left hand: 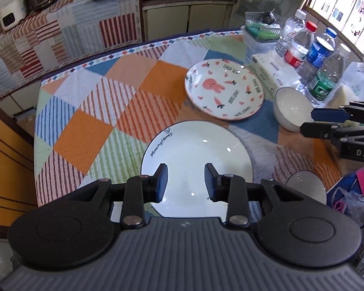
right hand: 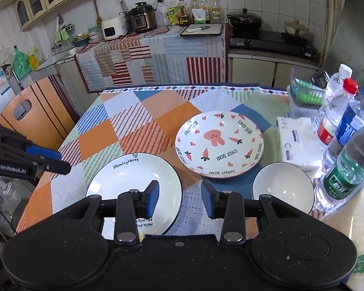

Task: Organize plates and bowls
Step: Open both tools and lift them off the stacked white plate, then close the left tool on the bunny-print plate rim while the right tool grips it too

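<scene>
- A patchwork-clothed table [right hand: 143, 111] in a home kitchen carries the dishes still to be sorted; nothing is stacked yet.
- The white plate [left hand: 196, 155] lettered "Morning Honey" sits at the near edge of the table, directly under the left gripper [left hand: 185, 181], whose jaws stand moderately apart and hold nothing.
- The pink rabbit plate [right hand: 219, 144] lies just beyond and to the right of the white plate, the two rims near but apart.
- A white bowl [right hand: 282, 186] rests at the right, just beside a row of water bottles [right hand: 347, 169] and a tissue pack [right hand: 296, 140].
- The right gripper [right hand: 179, 198] hovers above the cloth between white plate and bowl — jaws parted, empty.
- A second, smaller bowl [left hand: 305, 184] shows at the near right edge in the left wrist view; its contents cannot be made out.
- Judged from this layout, the step in hand is a first pickup of the white plate. To do it well, the left gripper should drop to the rim — one finger over, one under — and close firmly on the edge before lifting level, since glazed ware likely slips.
</scene>
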`<state>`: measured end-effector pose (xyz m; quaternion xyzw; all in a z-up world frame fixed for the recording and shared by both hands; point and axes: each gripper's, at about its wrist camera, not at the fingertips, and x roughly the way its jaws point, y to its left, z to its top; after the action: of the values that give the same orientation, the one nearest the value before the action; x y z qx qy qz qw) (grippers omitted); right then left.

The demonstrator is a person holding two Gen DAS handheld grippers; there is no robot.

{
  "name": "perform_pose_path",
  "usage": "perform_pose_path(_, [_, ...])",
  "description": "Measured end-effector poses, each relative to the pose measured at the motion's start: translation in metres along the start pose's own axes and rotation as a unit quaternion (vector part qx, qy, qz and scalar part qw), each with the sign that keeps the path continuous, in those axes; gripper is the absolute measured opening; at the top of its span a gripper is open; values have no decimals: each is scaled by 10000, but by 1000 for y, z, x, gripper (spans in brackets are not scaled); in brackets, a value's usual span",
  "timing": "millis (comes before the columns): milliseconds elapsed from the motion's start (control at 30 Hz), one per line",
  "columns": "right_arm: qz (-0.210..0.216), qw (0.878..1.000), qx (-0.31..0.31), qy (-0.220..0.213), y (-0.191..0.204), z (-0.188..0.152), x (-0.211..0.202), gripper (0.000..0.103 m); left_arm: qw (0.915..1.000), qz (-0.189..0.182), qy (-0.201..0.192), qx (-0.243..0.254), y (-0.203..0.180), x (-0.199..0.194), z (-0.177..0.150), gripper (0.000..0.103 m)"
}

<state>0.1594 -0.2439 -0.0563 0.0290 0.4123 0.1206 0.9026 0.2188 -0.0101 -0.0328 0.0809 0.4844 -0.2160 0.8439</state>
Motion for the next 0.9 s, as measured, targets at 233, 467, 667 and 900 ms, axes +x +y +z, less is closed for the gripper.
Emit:
perform_pose_path(233, [-345, 9948, -953, -88, -2, 22, 0, 68, 9990, -208, -299, 253, -21, -7, 19, 42])
perform_pose_path(467, [-279, 9963, -802, -156, -41, 40, 26, 71, 9978, -143, -443, 469, -28, 14, 45, 53])
perform_pose_path(667, [118, 9997, -198, -41, -79, 43, 66, 71, 9978, -23, -474, 472, -21, 53, 70, 67])
perform_pose_path(900, [87, 9974, 644, 313, -114, 58, 132, 71, 9985, -170, -476, 225, -6, 123, 87, 71])
